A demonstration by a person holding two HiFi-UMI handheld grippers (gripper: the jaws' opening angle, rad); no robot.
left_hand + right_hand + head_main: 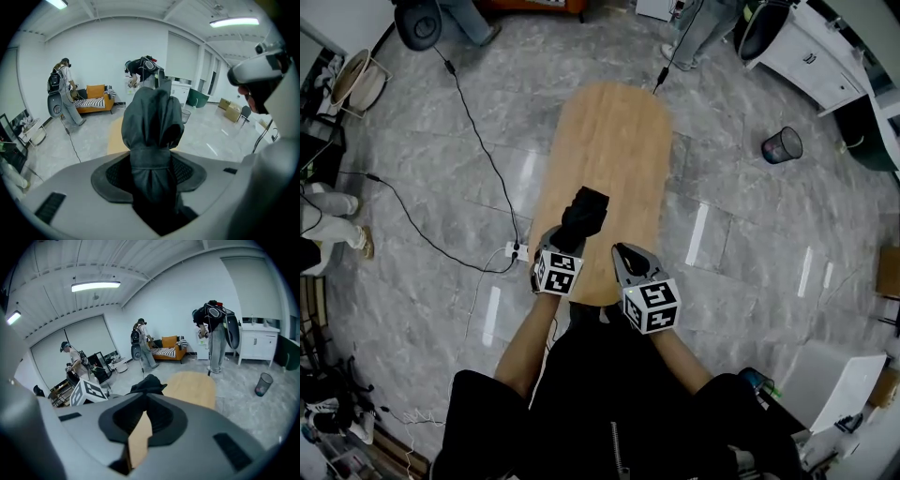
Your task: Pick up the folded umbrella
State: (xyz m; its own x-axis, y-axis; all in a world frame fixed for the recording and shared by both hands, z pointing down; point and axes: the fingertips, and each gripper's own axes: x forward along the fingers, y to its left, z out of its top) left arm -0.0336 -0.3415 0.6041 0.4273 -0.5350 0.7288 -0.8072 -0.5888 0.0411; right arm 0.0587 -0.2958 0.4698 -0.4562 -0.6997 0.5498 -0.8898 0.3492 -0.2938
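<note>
the left gripper (566, 236) is clamped on the folded umbrella (584, 214). in the left gripper view the 2 jaws of this gripper (152, 161) press on either side of the black bundle just below its strap. the rest of the umbrella (152, 124) sticks out beyond the jaw tips, its loose fabric bunched at the far end. from the head view the umbrella sits over the near part of the long wooden worktop (614, 141), towards its left edge, pointing away from the person. that view does not show whether it touches the wood.

the right gripper (624, 249) is just to the right of the left one, over the near end of the worktop and apart from the umbrella. in the right gripper view its jaws (143, 404) are almost together with only a narrow slit between them. nothing is held, and the wood of the worktop (192, 387) shows through the slit. the umbrella (147, 383) and the left gripper's marker cube (86, 392) show just beyond, to the left.

a black waste bin (781, 144) stands on the grey floor to the right of the worktop. a power strip (517, 250) with a cable lies on the floor to its left. an orange sofa (96, 97) stands against the far wall.
</note>
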